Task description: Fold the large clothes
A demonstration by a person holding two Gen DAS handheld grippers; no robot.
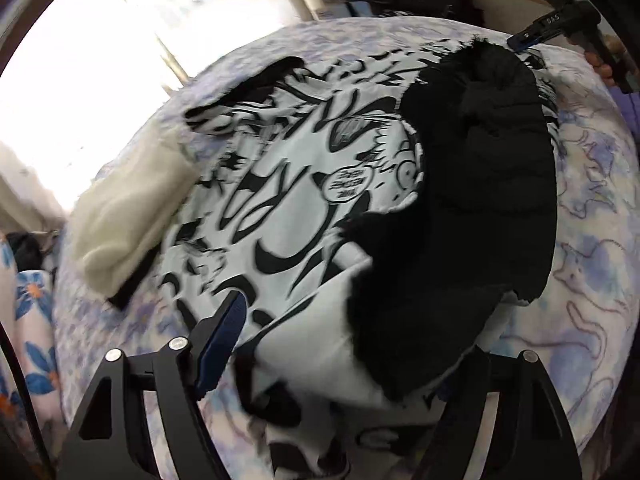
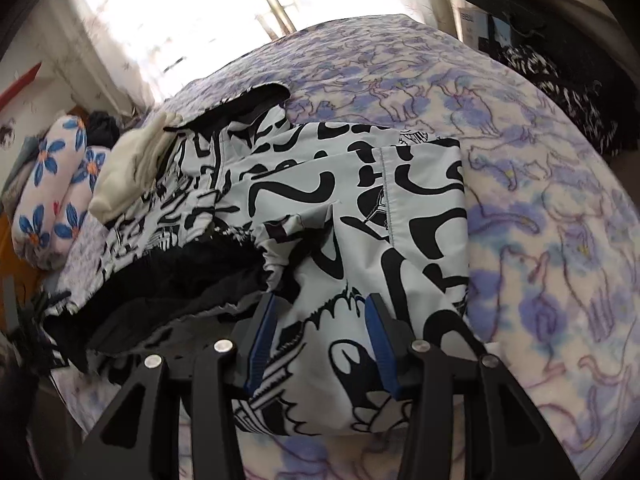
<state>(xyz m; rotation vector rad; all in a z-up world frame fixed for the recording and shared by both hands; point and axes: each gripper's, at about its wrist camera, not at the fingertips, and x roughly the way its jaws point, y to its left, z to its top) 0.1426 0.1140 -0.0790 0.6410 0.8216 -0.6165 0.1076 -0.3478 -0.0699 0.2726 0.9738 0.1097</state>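
Observation:
A large black-and-white graphic-print jacket with black lining lies on the bed; its right part is folded over, lining up. My left gripper is open, its jaws wide apart around a bunched part of the jacket at the near edge. In the right wrist view the jacket spreads ahead, and my right gripper has its blue pads apart with printed cloth lying between them. The right gripper also shows in the left wrist view, at the jacket's far corner.
A purple cat-print blanket covers the bed. A cream fleece piece lies at the jacket's left edge. Flowered pillows sit at the left. A bright window is behind, and dark clothes lie at the right edge.

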